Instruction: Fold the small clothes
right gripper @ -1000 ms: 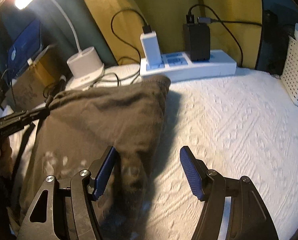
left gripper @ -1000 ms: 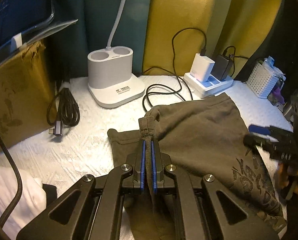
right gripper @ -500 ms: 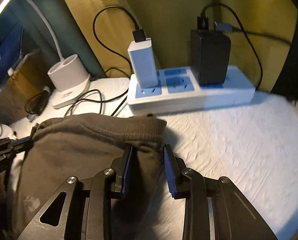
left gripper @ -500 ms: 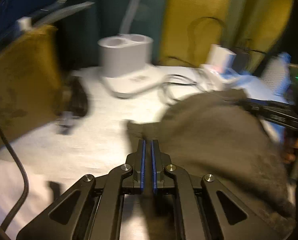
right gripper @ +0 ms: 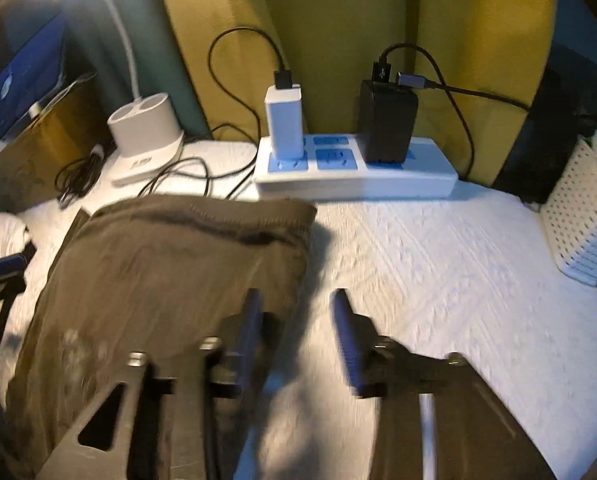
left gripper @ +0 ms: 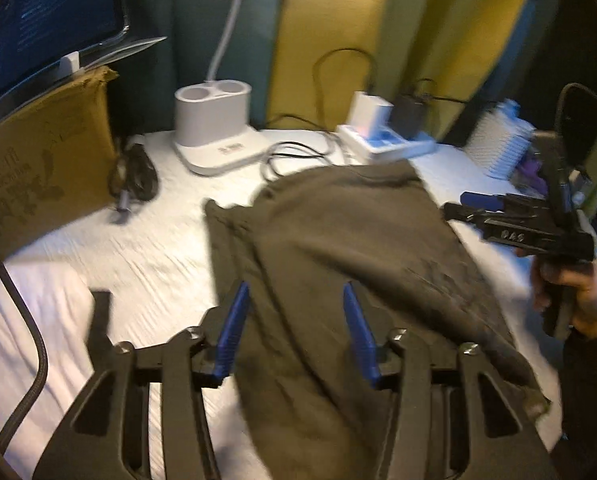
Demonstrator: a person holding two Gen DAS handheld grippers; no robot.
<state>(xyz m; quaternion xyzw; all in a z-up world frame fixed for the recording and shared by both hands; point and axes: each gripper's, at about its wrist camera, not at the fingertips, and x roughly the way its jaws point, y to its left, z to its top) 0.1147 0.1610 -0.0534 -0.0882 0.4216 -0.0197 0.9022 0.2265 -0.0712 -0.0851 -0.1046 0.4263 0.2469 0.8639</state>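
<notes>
A dark olive-brown garment (left gripper: 350, 248) lies folded over on the white textured cover (left gripper: 154, 248), its ribbed hem toward the power strip. It also shows in the right wrist view (right gripper: 170, 264). My left gripper (left gripper: 294, 320) is open and empty, its blue pads above the garment's near part. My right gripper (right gripper: 296, 316) is open and empty at the garment's right edge; it also shows in the left wrist view (left gripper: 474, 204), held by a hand at the right.
A white lamp base (left gripper: 214, 120) and a coiled black cable (left gripper: 136, 174) stand at the back left by a cardboard box (left gripper: 42, 160). A white power strip (right gripper: 354, 168) with chargers sits behind the garment. A white perforated basket (right gripper: 586, 216) stands at right.
Both grippers were shut on the garment's edge half a second ago and have let go and opened. The garment now lies folded toward the power strip, and both grippers have pulled back.
</notes>
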